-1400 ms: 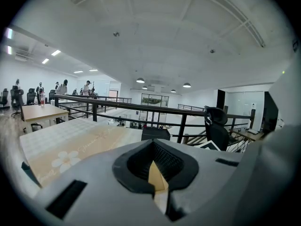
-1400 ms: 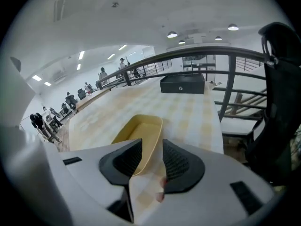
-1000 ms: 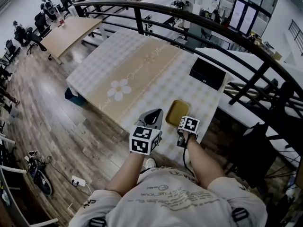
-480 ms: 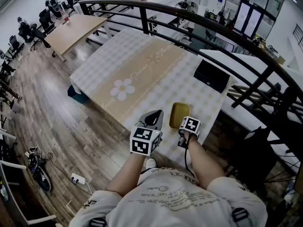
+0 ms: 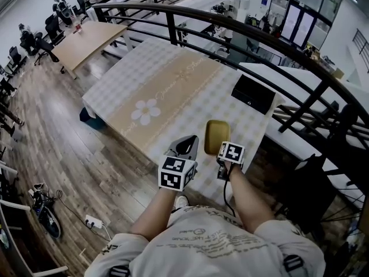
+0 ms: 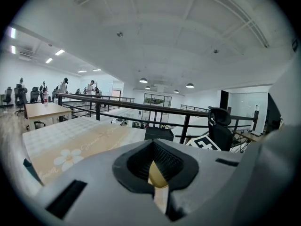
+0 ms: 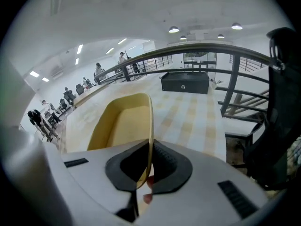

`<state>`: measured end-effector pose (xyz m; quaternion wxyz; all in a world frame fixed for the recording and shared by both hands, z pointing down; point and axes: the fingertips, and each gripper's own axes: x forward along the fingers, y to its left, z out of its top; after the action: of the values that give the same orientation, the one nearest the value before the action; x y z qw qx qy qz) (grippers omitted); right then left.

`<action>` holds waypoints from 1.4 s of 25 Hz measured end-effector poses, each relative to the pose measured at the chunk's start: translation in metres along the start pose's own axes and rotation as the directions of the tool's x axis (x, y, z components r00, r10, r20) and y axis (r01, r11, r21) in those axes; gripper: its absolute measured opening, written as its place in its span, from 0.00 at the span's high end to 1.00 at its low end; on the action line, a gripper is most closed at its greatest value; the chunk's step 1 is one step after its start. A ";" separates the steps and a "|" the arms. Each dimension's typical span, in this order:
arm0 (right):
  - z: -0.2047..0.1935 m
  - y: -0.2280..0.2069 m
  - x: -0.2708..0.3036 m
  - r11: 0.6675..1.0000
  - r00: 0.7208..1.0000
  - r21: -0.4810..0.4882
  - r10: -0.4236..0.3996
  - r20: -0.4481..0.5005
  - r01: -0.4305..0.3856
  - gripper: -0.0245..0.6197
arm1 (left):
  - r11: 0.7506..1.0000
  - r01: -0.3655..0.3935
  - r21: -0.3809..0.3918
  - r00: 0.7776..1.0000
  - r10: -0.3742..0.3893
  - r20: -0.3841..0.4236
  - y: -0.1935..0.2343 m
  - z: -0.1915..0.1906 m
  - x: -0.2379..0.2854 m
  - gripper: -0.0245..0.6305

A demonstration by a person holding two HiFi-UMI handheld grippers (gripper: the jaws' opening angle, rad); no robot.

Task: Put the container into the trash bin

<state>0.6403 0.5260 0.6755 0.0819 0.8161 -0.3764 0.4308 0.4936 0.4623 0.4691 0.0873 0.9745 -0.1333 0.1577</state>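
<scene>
A shallow yellow container (image 5: pixel 217 136) hangs just above the near right part of the checked tablecloth. My right gripper (image 5: pixel 222 154) is shut on its near rim. In the right gripper view the container (image 7: pixel 123 126) stretches away from the right gripper (image 7: pixel 146 169), its thin wall pinched between the black pads. The black trash bin (image 5: pixel 252 92) stands on the table's far right side, a good way beyond the container, and shows as the trash bin (image 7: pixel 184 82) straight ahead. My left gripper (image 5: pixel 187 146) hovers just left of the container, shut and holding nothing; the left gripper (image 6: pixel 155 167) points towards the bin (image 6: pixel 158 133).
A beige runner with a white flower (image 5: pixel 145 111) crosses the table (image 5: pixel 144 74). A dark curved railing (image 5: pixel 300 56) runs behind and to the right of the table. An office chair (image 7: pixel 280 102) stands at the right. Wooden floor (image 5: pixel 69 154) lies to the left.
My right gripper has closed on the container's near rim and risen slightly with it. The left gripper has stayed where it was.
</scene>
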 end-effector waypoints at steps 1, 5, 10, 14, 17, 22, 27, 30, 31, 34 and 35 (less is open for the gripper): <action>0.005 0.002 -0.005 1.000 1.000 0.008 0.011 0.013 -0.011 0.95 | 1.000 0.002 0.000 1.000 -0.002 0.002 -0.001 0.001 0.000 0.96; 0.031 0.005 -0.029 0.999 0.995 0.018 0.029 0.093 -0.031 0.95 | 1.000 0.003 0.000 1.000 -0.003 0.009 -0.004 0.004 0.002 0.96; 0.072 0.010 -0.069 0.999 0.974 0.002 0.045 0.221 -0.047 0.95 | 1.000 0.004 0.000 1.000 -0.004 0.020 -0.006 0.009 0.006 0.96; 0.102 0.016 -0.102 0.998 0.946 -0.013 0.060 0.317 -0.059 0.95 | 1.000 0.004 0.003 1.000 -0.004 0.026 -0.005 0.012 0.008 0.96; 0.117 0.019 -0.126 0.997 0.928 -0.014 0.072 0.366 -0.072 0.95 | 1.000 0.002 0.002 0.999 -0.002 0.035 -0.005 0.016 0.008 0.96; 0.125 0.017 -0.143 0.997 0.919 -0.016 0.074 0.387 -0.074 0.95 | 1.000 -0.003 -0.002 0.999 0.003 0.045 -0.006 0.021 0.008 0.96; 0.118 0.015 -0.139 0.997 0.929 -0.032 0.077 0.363 -0.070 0.95 | 1.000 -0.026 -0.014 0.998 0.026 0.050 -0.008 0.021 0.004 0.96; 0.113 0.021 -0.136 0.995 0.934 -0.051 0.099 0.344 -0.087 0.95 | 0.998 -0.055 -0.025 0.997 0.056 0.051 -0.006 0.017 -0.003 0.96; 0.112 0.024 -0.136 0.994 0.935 -0.060 0.109 0.338 -0.094 0.95 | 0.997 -0.068 -0.030 0.996 0.069 0.052 -0.005 0.015 -0.007 0.96; 0.109 0.041 -0.140 0.987 0.934 -0.097 0.150 0.323 -0.125 0.95 | 0.993 -0.112 -0.048 0.992 0.115 0.051 -0.002 0.011 -0.024 0.96; 0.107 0.050 -0.141 0.983 0.933 -0.116 0.173 0.315 -0.143 0.95 | 0.989 -0.137 -0.057 0.989 0.140 0.050 0.001 0.010 -0.032 0.96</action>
<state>0.6260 0.5178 0.4923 0.0212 0.8383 -0.4682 0.2786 0.4666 0.4670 0.4496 0.0986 0.9641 -0.2071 0.1334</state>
